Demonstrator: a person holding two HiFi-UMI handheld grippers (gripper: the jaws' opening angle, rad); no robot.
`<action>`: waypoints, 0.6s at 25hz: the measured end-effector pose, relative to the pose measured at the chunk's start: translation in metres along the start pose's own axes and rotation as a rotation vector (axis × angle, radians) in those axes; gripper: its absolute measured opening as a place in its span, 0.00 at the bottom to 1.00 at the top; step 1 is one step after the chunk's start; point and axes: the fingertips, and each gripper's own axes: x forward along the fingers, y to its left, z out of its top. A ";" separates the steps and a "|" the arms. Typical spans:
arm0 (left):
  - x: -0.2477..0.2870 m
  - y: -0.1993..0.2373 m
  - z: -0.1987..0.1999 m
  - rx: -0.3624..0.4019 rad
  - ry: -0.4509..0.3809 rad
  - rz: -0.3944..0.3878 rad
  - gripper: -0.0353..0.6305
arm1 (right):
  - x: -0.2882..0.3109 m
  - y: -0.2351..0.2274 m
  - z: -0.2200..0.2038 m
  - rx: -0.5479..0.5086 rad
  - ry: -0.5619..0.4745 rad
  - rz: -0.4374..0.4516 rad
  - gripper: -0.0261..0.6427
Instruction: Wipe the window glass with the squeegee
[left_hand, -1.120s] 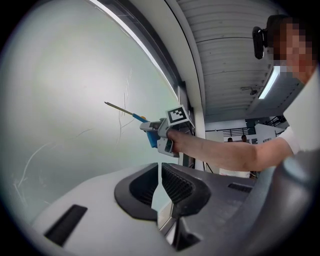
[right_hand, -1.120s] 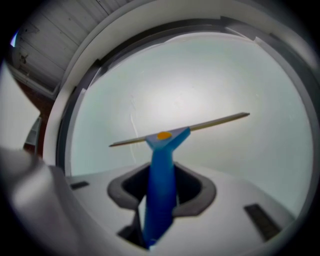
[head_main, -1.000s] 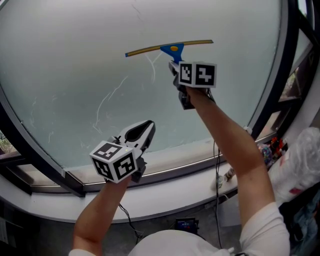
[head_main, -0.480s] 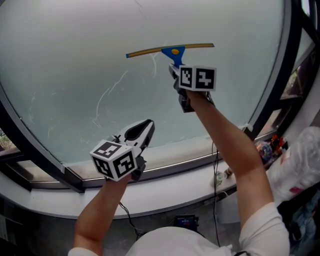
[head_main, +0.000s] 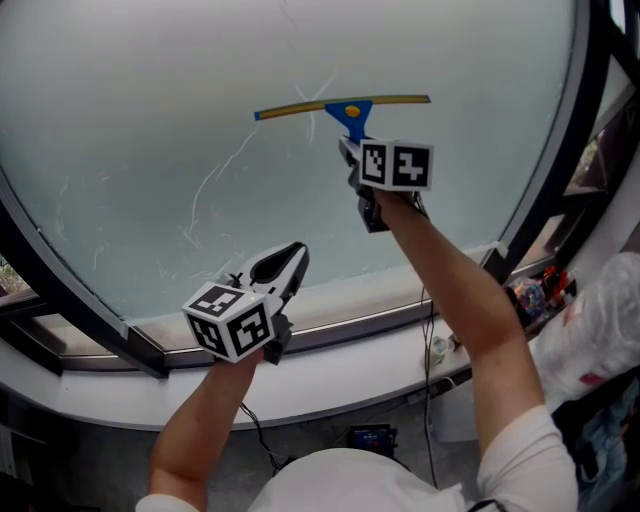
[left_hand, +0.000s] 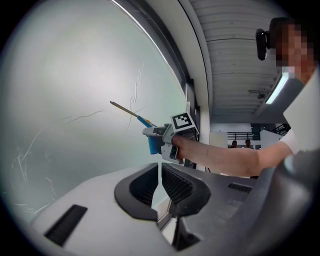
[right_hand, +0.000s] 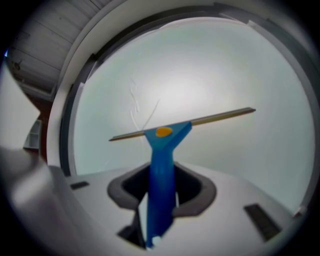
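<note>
Your right gripper (head_main: 350, 142) is clamped on the blue handle of the squeegee (head_main: 348, 108). Its blade lies against the window glass (head_main: 140, 110) in the upper centre of the head view, slightly lower than a second ago and now crossing a white streak (head_main: 311, 128). Your left gripper (head_main: 292, 256), lower left, has sunk a touch too, jaws nearly together on nothing.
</note>
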 end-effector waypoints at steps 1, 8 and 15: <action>0.000 0.001 -0.003 -0.003 0.003 0.000 0.12 | 0.000 0.000 -0.003 0.003 0.004 0.003 0.25; -0.002 0.003 -0.010 -0.012 0.020 0.004 0.12 | 0.001 -0.001 -0.025 0.003 0.033 0.011 0.25; -0.003 0.009 -0.027 -0.047 0.027 0.015 0.12 | 0.002 -0.003 -0.045 0.019 0.055 0.012 0.25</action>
